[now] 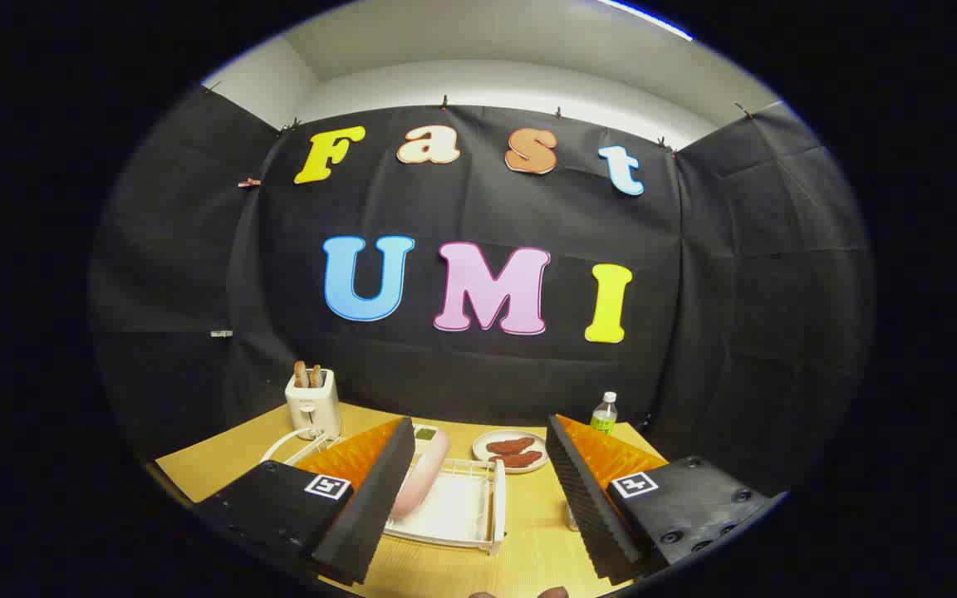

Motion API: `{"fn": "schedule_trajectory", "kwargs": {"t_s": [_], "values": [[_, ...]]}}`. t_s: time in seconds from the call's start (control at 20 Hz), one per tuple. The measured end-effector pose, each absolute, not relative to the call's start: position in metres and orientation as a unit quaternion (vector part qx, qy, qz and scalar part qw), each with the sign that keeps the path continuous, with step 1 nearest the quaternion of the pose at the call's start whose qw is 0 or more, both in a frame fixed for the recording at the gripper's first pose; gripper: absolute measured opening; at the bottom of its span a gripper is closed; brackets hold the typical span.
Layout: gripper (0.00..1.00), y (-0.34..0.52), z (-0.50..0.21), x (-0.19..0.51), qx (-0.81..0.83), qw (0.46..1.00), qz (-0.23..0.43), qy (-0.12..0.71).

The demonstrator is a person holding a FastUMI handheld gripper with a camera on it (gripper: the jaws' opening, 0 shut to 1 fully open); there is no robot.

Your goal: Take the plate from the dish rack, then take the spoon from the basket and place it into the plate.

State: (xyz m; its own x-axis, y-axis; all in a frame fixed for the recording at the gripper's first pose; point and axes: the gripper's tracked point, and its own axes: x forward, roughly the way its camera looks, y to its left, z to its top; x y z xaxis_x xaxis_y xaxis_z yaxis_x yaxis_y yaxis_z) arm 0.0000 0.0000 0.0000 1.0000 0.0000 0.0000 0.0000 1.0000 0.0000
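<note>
A pink plate (423, 477) stands on edge in the white dish rack (466, 511) on the wooden table, partly hidden behind my left finger. My gripper (478, 486) hangs above the table, open wide, and nothing is held between its fingers. The rack lies just ahead of the fingers and mostly between them. A white wire basket (292, 444) shows behind the left finger, next to the toaster; I cannot make out a spoon in it.
A white toaster (313, 405) with toast stands at the table's back left. A small plate with brown food (512, 451) sits beyond the rack. A green-labelled bottle (604, 414) stands at the back right. A small object (571, 517) hides by the right finger.
</note>
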Motion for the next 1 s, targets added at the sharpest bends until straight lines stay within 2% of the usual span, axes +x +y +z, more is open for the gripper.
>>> {"fn": "schedule_trajectory", "kwargs": {"t_s": [1.0], "values": [[0.98,0.002,-0.01,0.026,0.016,0.999,0.009,0.033]]}}
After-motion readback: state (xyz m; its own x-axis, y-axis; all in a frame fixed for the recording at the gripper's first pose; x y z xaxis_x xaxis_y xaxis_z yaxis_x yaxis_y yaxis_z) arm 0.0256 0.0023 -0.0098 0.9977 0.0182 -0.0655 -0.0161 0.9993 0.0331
